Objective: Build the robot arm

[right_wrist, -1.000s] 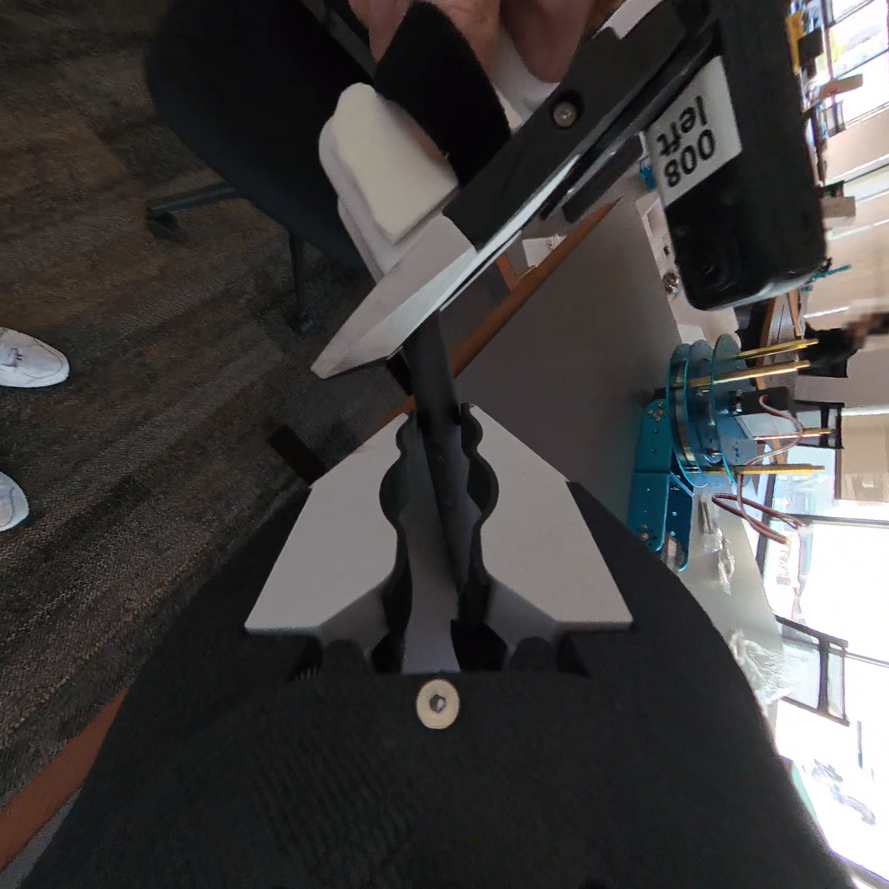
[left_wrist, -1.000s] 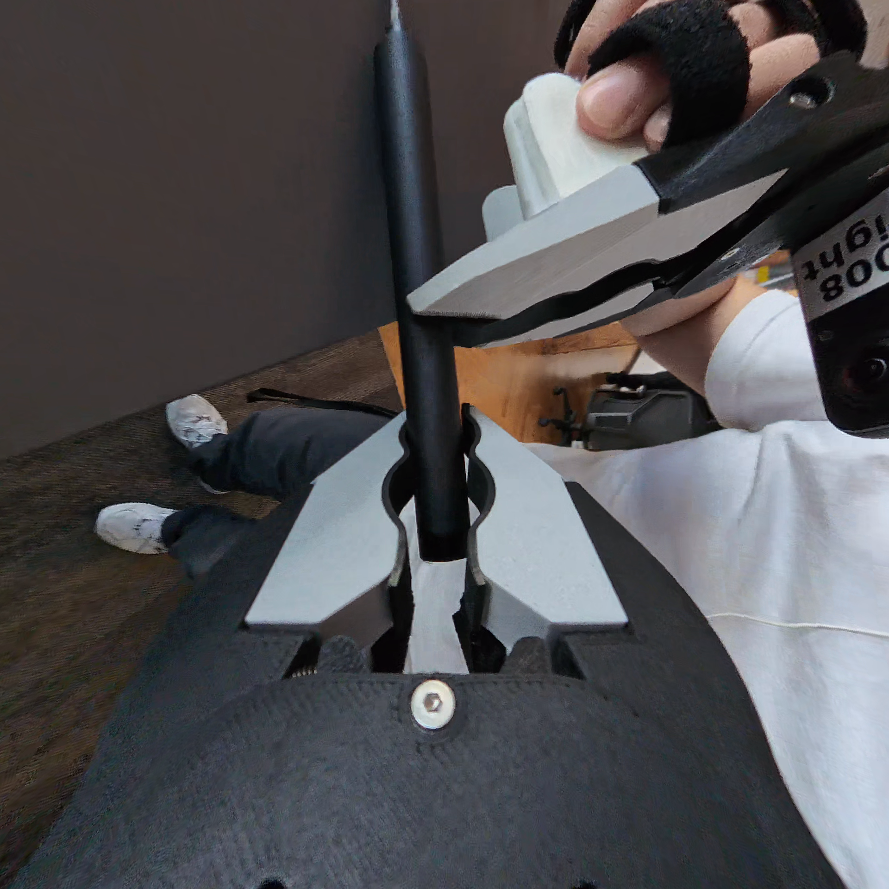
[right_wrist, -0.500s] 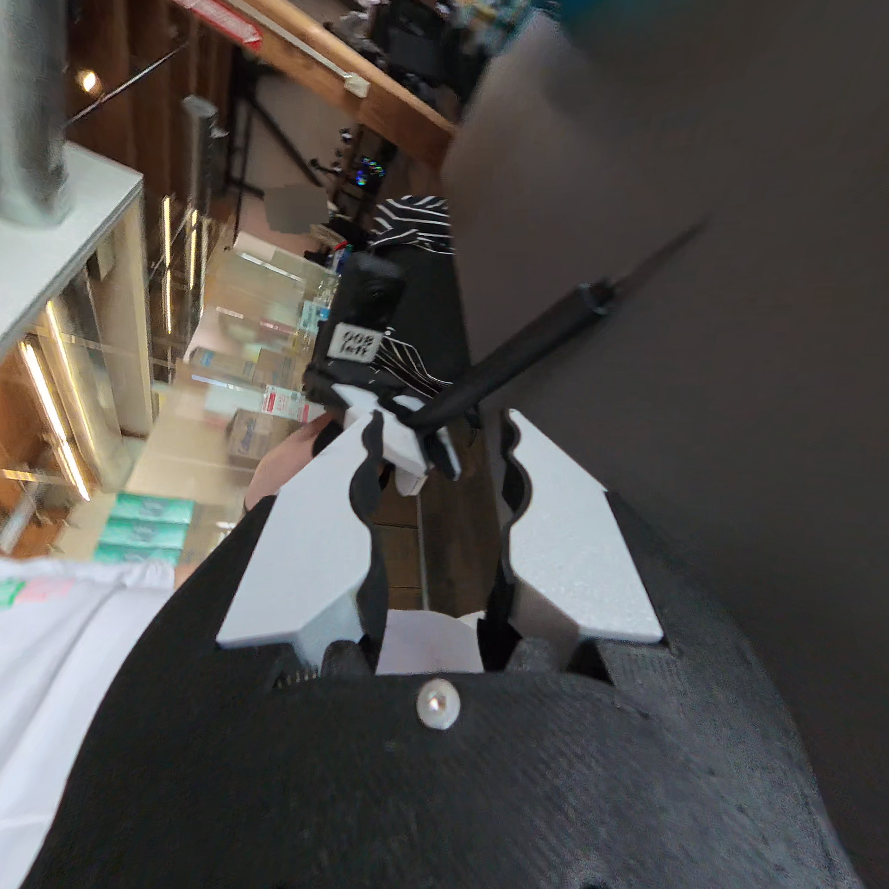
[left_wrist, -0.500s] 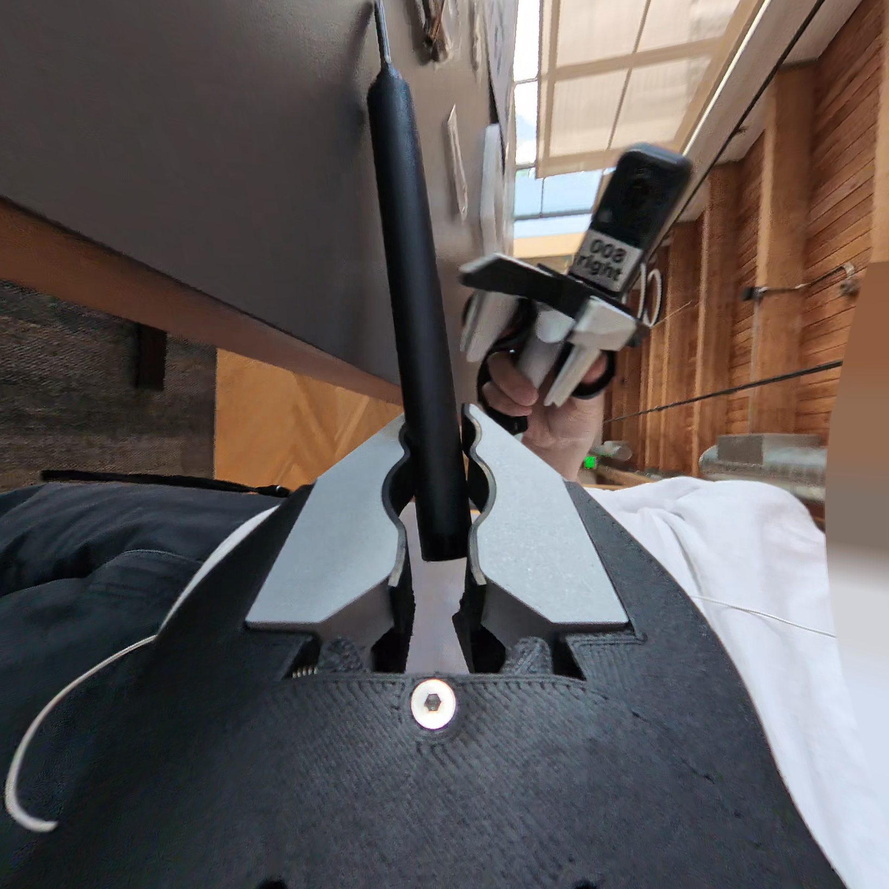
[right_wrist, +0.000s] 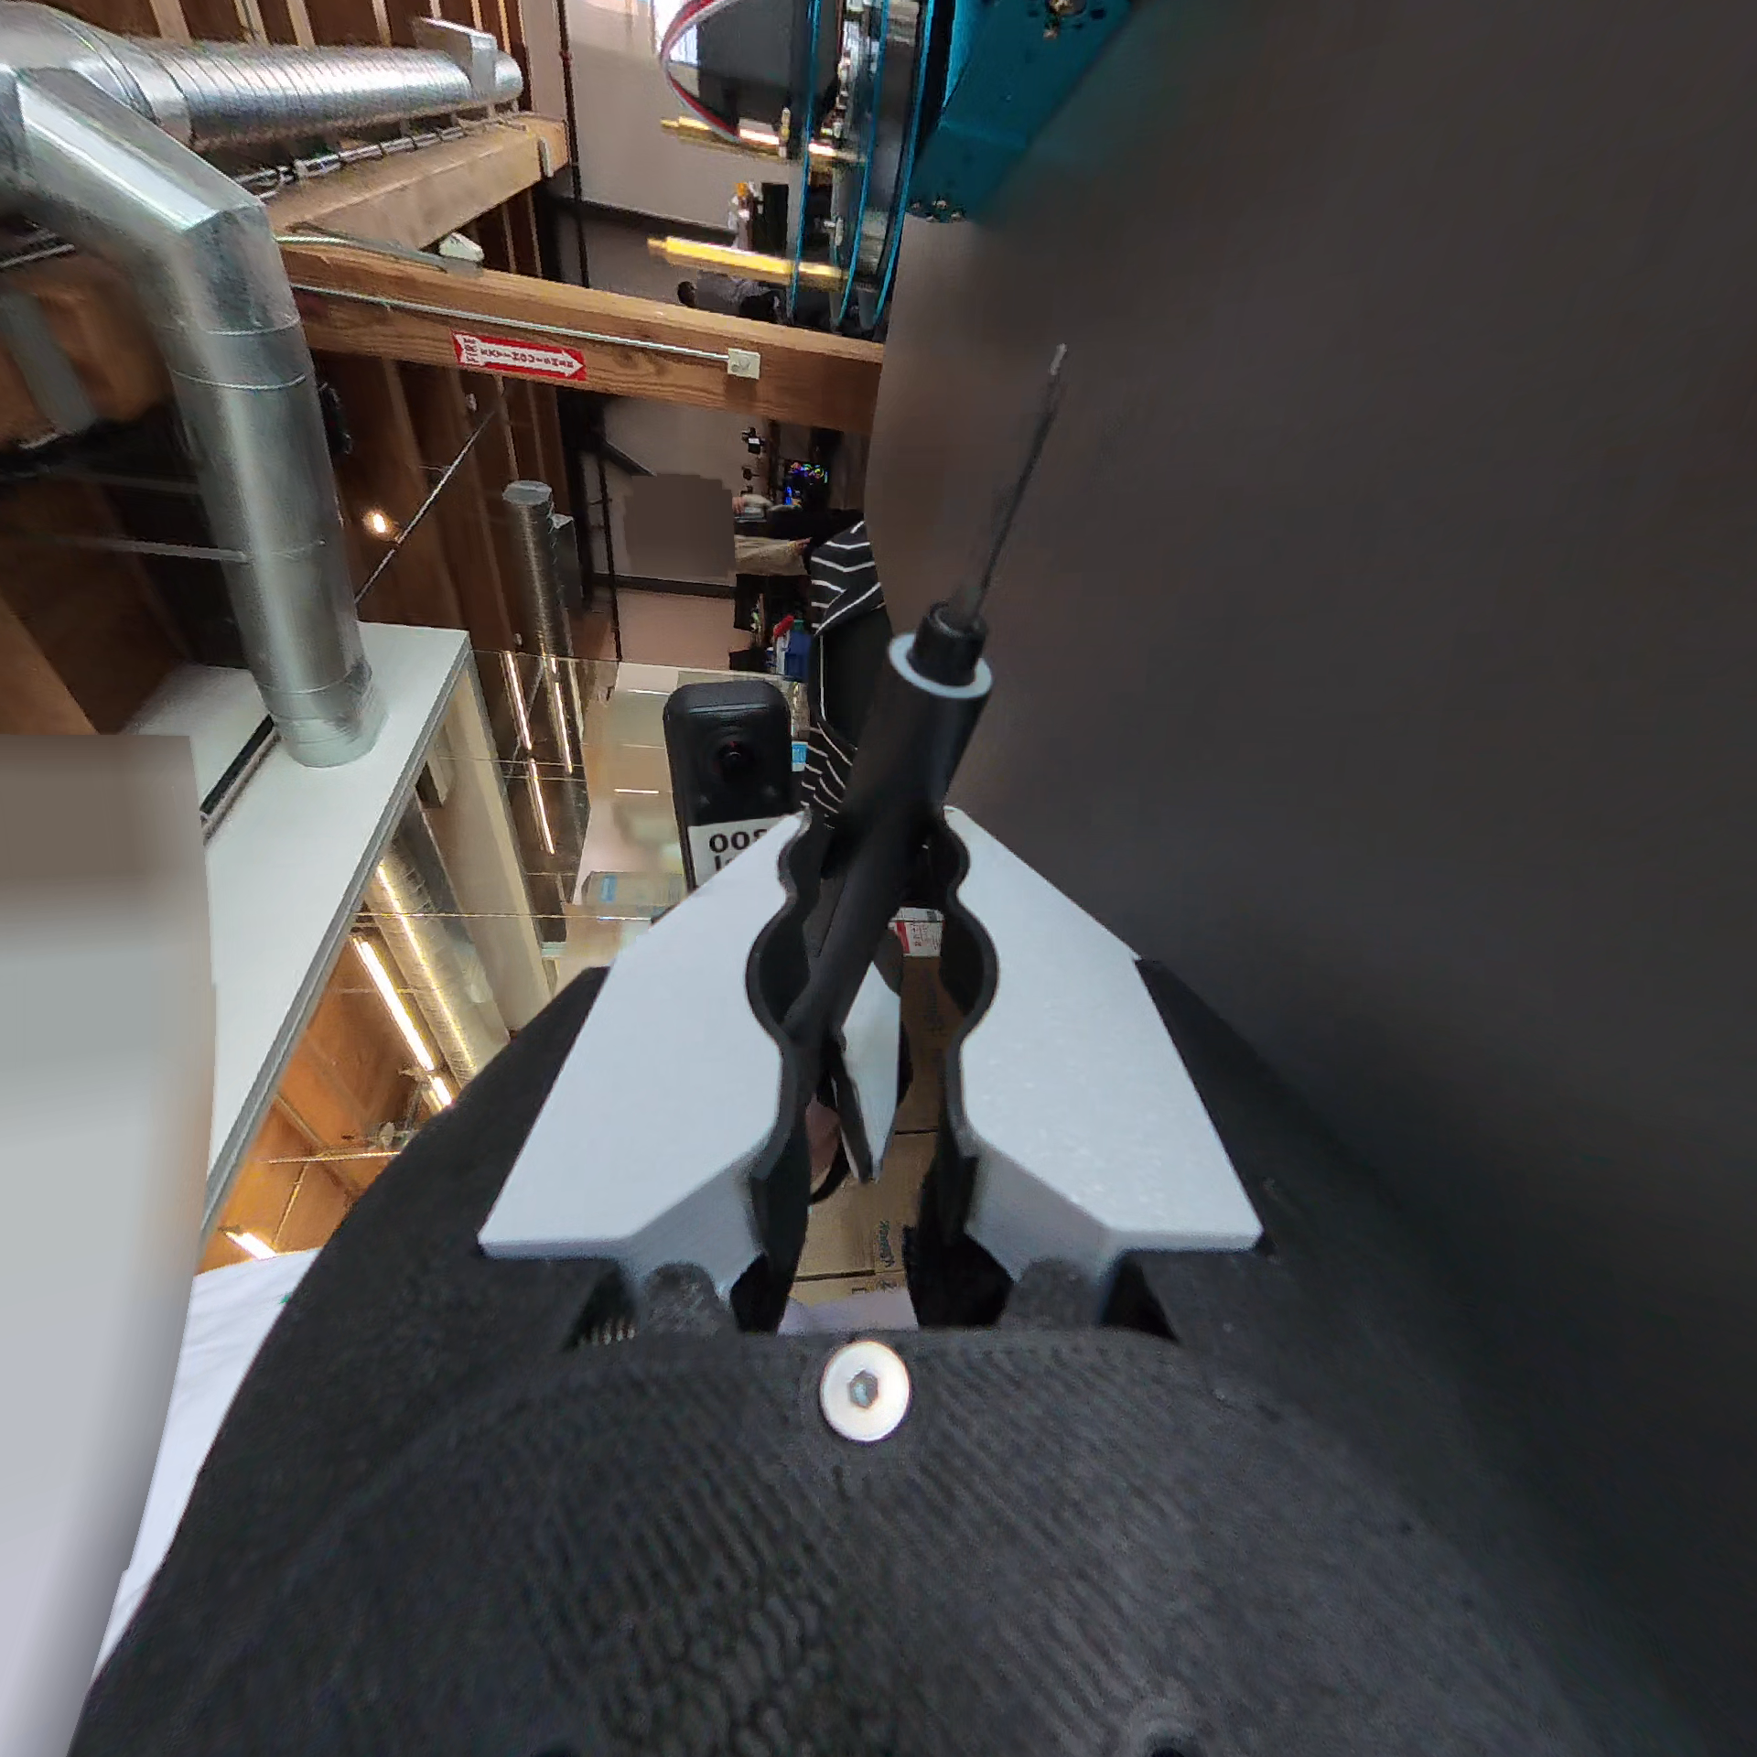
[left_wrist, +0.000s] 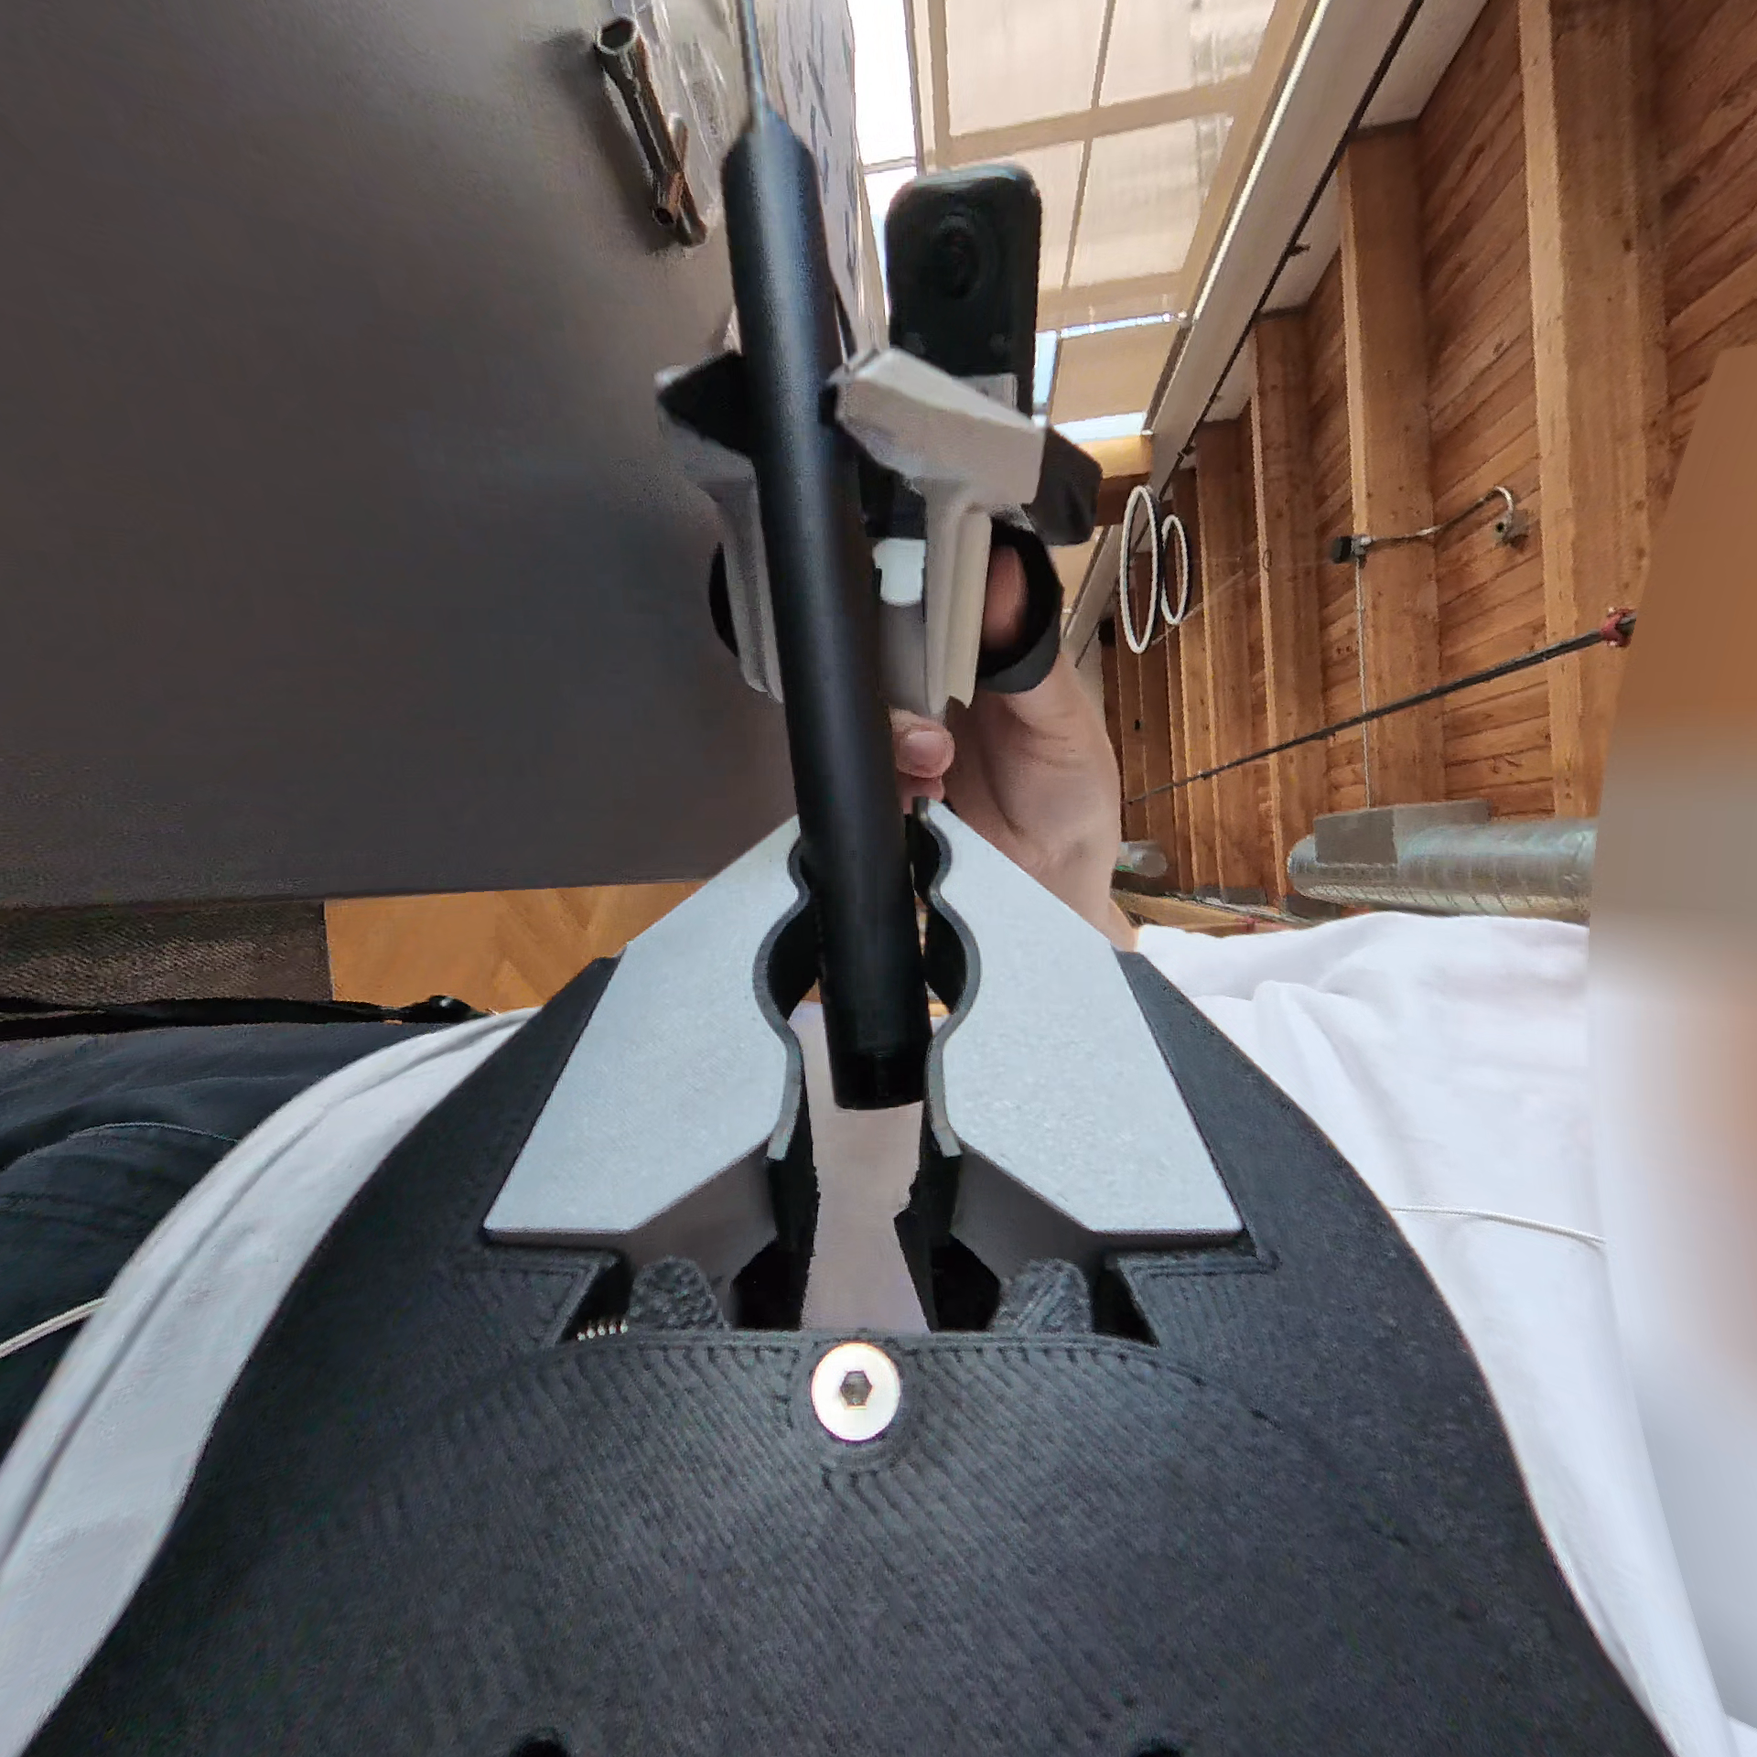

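While a smooth grey table [left_wrist: 333, 475] fills one side of both views, we hold a slim black screwdriver [left_wrist: 827, 666], a matte cylinder with a thin steel shaft, in mid-air beside it. Our left gripper [left_wrist: 860, 960] pinches its butt end between scalloped grey fingers. Our right gripper [right_wrist: 875, 941] surrounds the handle, seemingly not clamped; its fingers look spread.

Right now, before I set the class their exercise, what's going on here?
A person holds a gripper in each hand. The left gripper is clamped on the butt end of a black-handled tool with a thin metal shaft. The right gripper has its fingers either side of the handle farther up; whether they grip it is unclear.
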Tool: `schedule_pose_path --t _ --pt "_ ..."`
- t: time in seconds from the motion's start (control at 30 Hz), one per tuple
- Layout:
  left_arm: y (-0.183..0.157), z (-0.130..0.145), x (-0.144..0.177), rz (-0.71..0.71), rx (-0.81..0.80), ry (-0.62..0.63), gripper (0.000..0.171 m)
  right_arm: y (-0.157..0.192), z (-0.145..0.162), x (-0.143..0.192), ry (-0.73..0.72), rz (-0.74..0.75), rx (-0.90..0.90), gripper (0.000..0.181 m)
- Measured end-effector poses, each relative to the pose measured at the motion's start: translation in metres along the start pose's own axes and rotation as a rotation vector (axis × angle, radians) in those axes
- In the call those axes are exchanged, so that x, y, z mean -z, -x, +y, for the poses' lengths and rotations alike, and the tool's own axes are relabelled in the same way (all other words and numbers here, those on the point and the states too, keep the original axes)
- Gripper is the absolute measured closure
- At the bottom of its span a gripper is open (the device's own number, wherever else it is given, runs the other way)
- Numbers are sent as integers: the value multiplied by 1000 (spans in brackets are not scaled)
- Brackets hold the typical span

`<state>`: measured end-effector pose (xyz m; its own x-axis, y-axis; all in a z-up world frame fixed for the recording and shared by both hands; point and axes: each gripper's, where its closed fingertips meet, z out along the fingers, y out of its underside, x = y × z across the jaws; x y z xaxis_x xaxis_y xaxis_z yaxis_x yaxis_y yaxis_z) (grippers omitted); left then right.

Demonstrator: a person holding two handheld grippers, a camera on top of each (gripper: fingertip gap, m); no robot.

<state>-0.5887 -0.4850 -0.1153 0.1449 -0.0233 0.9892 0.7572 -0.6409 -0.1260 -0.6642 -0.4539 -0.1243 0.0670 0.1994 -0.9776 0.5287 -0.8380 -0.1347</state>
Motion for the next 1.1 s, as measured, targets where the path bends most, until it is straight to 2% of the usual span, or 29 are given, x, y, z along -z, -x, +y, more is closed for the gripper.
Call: schedule_pose_path --t 0.2,0.4,0.57,0.8,1.1 --pt "15 -3 12 1 14 126 157 -10 -9 -37 60 61 40 160" --pt "20 -18 22 -81 -16 215 154 -17 -23 -46 76 103 40 157" --pt "19 -35 24 -117 1 200 153 -22 -35 -48 75 99 30 154" --pt "26 -38 20 -149 13 210 154 -24 -40 -52 123 114 50 156" --pt "22 -47 22 -136 18 185 153 -24 -45 -52 105 103 35 155"
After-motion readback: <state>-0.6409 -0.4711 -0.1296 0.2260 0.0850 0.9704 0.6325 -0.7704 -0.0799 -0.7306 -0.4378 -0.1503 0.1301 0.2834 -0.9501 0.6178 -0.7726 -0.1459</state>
